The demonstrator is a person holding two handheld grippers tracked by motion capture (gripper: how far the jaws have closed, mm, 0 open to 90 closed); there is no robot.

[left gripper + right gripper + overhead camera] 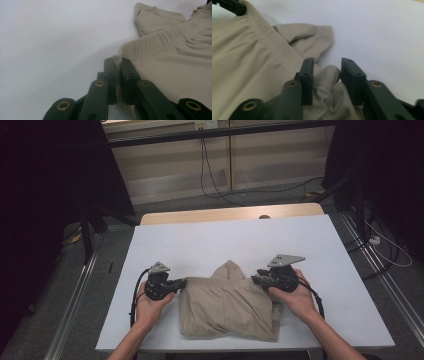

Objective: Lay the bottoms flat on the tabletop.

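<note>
High view first: the white table point(210, 240) carries a beige garment point(227, 307), folded into a rough rectangle and lying near the person's edge, with a small peak of cloth poking up at its far side. It sits squarely between the two grippers, each of which meets it at one far corner.

At the garment's left far corner is the left gripper point(181, 283), held in the person's left hand point(150, 307), jaws pointing inward toward the cloth. In the left gripper view its fingers point(128, 72) are pressed almost together, with a thin edge of the garment point(175, 65) pinched between them; the ribbed hem runs away from the fingertips to the upper right, and bare table lies off to the left of them.

At the right far corner is the right gripper point(256, 279), in the person's right hand point(297, 300). In the right gripper view its fingers point(308, 75) stand apart, with a puckered bunch of the garment point(249, 57) bulging up in the gap. The cloth touches the inner face of the left-hand finger, while whether the other finger still presses on it I cannot tell. Beyond the fingertips a folded flap of cloth lies on the table, and the tip of the left gripper shows at the upper left corner.
</note>
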